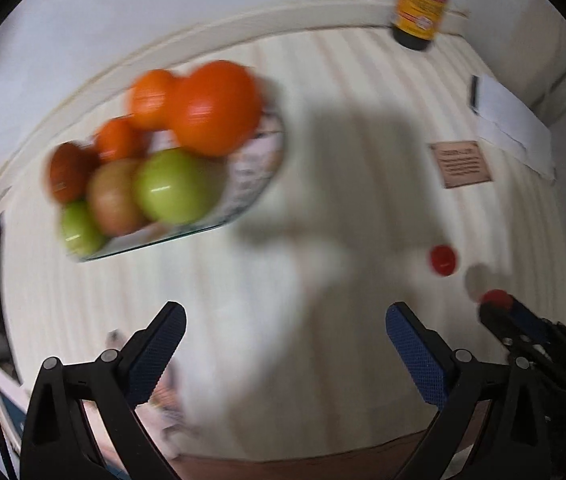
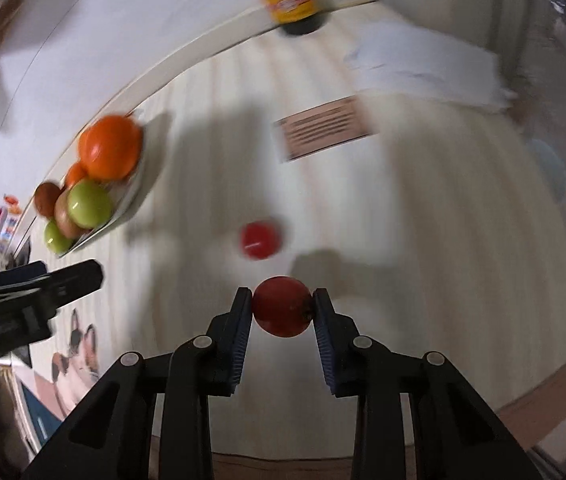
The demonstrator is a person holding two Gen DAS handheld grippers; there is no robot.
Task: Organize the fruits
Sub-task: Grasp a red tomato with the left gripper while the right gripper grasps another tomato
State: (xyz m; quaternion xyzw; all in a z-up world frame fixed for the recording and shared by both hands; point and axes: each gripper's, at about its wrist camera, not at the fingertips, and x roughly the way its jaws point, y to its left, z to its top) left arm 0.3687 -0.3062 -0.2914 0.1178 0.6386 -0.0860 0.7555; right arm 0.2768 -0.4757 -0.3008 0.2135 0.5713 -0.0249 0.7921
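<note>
A patterned plate [image 1: 257,168] holds several fruits: oranges [image 1: 213,108], green apples [image 1: 175,186] and a brownish one. It also shows at the left in the right wrist view [image 2: 131,196]. My left gripper [image 1: 285,320] is open and empty, above bare table, below and right of the plate. My right gripper [image 2: 283,304] is shut on a small dark red fruit [image 2: 282,306], held above the table; it shows in the left wrist view [image 1: 497,300] at the right. A second small red fruit [image 2: 260,239] lies on the table just beyond it, also in the left wrist view [image 1: 443,260].
A dark bottle with a yellow label [image 1: 423,0] stands at the table's far edge. A brown card [image 1: 463,164] and white paper [image 1: 511,120] lie at the far right. Printed sheets [image 2: 79,352] lie at the near left edge. Both views are motion-blurred.
</note>
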